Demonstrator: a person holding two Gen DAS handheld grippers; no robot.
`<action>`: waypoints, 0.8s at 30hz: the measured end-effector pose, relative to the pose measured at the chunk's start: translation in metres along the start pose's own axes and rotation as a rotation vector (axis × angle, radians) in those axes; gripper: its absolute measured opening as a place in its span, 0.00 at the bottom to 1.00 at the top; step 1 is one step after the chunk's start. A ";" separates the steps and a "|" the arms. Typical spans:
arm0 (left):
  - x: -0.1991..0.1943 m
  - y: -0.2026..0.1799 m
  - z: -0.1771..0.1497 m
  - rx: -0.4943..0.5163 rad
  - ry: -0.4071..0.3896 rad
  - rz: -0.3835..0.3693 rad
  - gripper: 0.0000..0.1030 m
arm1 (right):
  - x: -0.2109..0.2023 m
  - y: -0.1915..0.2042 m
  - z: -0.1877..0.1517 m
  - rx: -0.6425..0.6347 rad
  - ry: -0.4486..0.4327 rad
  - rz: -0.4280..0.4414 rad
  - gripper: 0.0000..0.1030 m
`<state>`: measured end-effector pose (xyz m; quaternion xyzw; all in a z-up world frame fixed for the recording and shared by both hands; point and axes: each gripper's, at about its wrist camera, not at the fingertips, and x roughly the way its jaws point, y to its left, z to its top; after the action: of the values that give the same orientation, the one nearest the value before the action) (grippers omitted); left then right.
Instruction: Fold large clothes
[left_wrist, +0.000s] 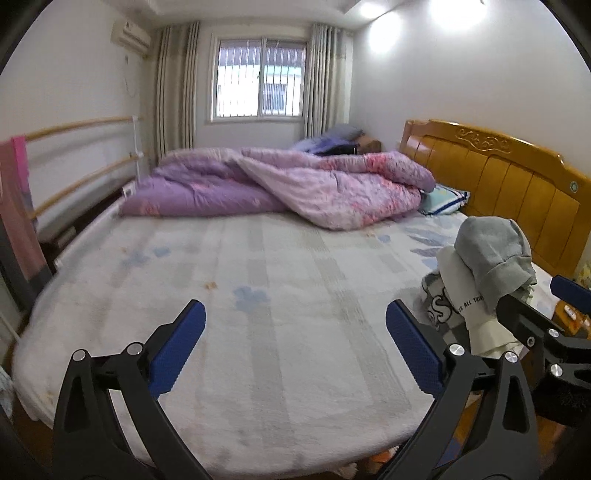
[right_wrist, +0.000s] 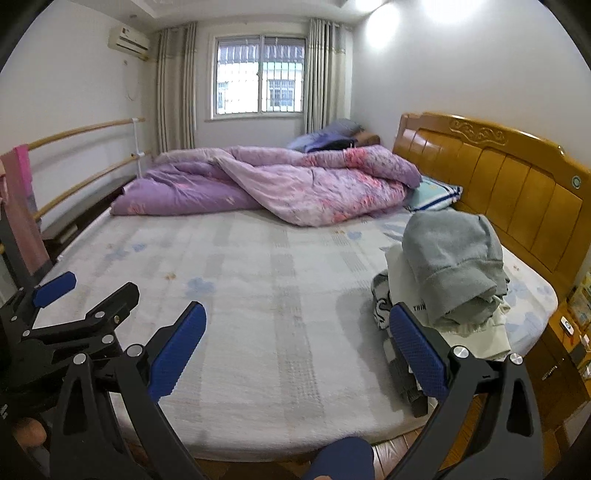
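Note:
A heap of clothes lies on the right side of the bed: a grey sweatshirt (right_wrist: 450, 258) on top of a cream garment (right_wrist: 402, 280) with black lettering and a black-and-white patterned piece (right_wrist: 380, 306). The same heap shows in the left wrist view (left_wrist: 487, 254). My left gripper (left_wrist: 295, 347) is open and empty above the pale bedsheet (left_wrist: 258, 295), left of the heap. My right gripper (right_wrist: 295, 347) is open and empty, its right finger (right_wrist: 417, 350) just in front of the heap. Each gripper shows at the edge of the other's view.
A rumpled purple quilt (right_wrist: 280, 181) lies across the far side of the bed, with a pillow (right_wrist: 432, 195) by the wooden headboard (right_wrist: 509, 173). A wooden rail (right_wrist: 81, 155) with a pink cloth runs along the left. A nightstand (right_wrist: 565, 332) stands at the right.

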<state>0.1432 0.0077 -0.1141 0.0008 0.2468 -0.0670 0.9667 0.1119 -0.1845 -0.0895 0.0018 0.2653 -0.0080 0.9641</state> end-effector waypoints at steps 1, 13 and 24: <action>-0.007 -0.002 0.002 0.006 -0.018 0.009 0.95 | -0.006 0.000 0.001 0.001 -0.011 0.004 0.93; -0.061 -0.026 0.019 0.040 -0.127 -0.021 0.95 | -0.061 -0.021 0.005 0.038 -0.116 -0.035 0.93; -0.091 -0.035 0.027 0.065 -0.185 -0.028 0.95 | -0.094 -0.029 0.009 0.038 -0.186 -0.076 0.93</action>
<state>0.0726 -0.0161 -0.0461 0.0226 0.1543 -0.0883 0.9838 0.0351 -0.2122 -0.0338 0.0092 0.1743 -0.0497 0.9834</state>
